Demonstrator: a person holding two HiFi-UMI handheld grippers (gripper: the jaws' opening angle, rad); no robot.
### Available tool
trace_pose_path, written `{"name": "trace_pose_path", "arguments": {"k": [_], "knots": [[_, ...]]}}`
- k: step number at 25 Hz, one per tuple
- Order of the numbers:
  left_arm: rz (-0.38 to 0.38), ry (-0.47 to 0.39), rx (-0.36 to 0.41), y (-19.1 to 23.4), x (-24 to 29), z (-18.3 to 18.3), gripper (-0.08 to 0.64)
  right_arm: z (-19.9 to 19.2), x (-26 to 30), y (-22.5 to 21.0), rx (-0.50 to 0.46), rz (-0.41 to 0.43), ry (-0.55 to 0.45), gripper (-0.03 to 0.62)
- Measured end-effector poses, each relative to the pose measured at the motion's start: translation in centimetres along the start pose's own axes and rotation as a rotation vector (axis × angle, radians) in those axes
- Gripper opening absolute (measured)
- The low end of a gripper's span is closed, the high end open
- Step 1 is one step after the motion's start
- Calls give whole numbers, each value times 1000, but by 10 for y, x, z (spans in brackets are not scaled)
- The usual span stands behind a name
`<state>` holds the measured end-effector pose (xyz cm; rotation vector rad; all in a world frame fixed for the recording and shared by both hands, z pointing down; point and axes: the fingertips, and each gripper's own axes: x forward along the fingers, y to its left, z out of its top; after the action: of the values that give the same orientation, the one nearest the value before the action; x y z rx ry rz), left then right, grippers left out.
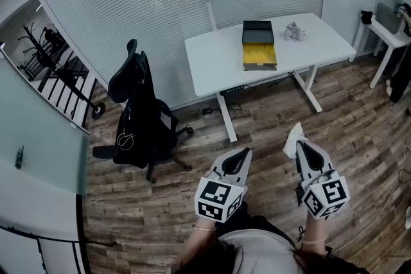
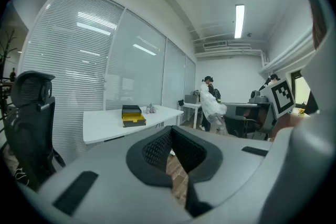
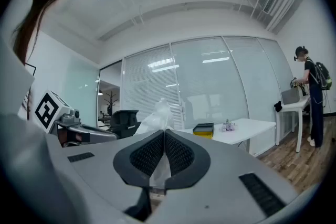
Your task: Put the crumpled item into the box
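White crumpled tissue (image 1: 293, 141) is pinched in my right gripper (image 1: 306, 148), jaws clamped on its lower fold, with the rest poking out. I'd guess it's light, soft and squashable, so any fold will do as a hold. My left gripper (image 1: 241, 154) is closed and empty. The box (image 1: 259, 45) sits open on the worktop (image 1: 212, 61), well away.

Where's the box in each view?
Head view: the box sits upper centre, on the table.
Left gripper view: the box is left of centre, above the jaws.
Right gripper view: the box is just right of centre, right of the paper pinched in the jaws.
Shared landmark: the white table under the box shows in all three views.
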<state>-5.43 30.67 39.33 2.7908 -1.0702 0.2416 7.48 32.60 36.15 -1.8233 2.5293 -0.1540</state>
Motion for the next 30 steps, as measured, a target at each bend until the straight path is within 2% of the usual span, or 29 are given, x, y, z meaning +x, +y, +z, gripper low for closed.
{"name": "trace_pose_path", "arguments": {"k": [8,30], "knots": [[-21,-4,1,14,8,0,17,8,13,1,-5,-14,-72,32],[-117,-35,15,100,48,13,17,11,106,8,-21,-116,-90,32]]}}
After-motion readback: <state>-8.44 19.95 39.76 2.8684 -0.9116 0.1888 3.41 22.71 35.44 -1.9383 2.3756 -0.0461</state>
